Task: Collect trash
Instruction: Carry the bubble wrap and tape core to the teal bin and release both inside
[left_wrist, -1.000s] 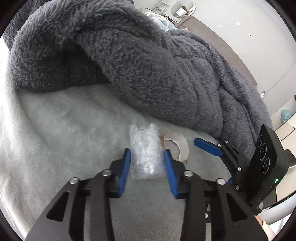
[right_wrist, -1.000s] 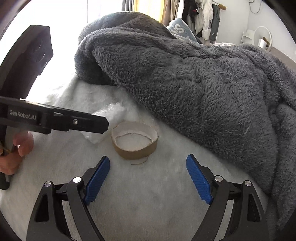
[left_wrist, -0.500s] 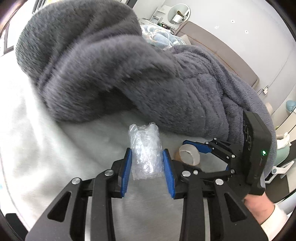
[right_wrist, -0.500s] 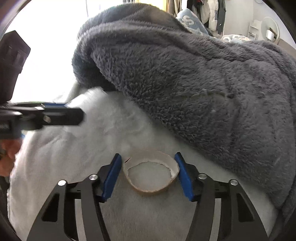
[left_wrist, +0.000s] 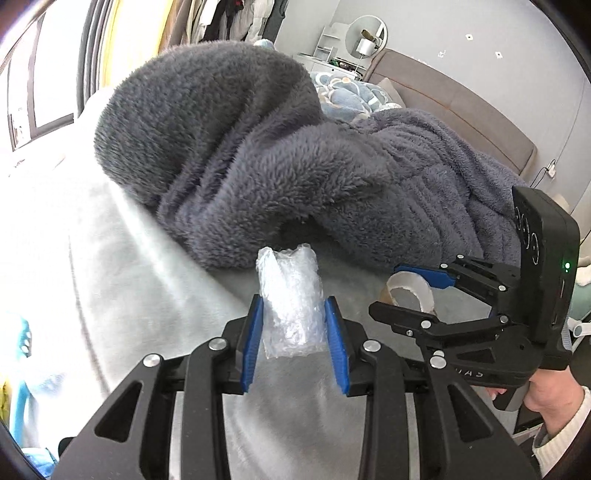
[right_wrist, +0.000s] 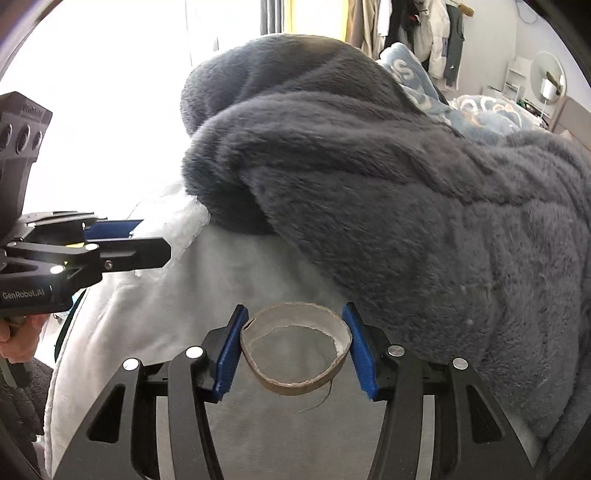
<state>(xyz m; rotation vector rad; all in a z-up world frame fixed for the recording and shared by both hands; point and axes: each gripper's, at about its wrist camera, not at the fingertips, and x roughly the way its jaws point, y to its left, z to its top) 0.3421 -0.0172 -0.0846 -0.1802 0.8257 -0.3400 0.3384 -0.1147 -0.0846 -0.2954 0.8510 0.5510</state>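
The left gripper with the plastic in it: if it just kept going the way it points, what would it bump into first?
Probably the fluffy grey blanket heaped on the pale bed cover. The left gripper, shut on the crumpled plastic wrap, points down toward the blanket's lower edge; depth is unclear, so it might touch the bed cover just before it.

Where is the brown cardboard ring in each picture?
Left wrist view: the cardboard ring is at the right, clamped in the right gripper.
Right wrist view: the cardboard ring is low in the middle, between the blue pads.
Shared landmark: the fluffy grey blanket behind it.
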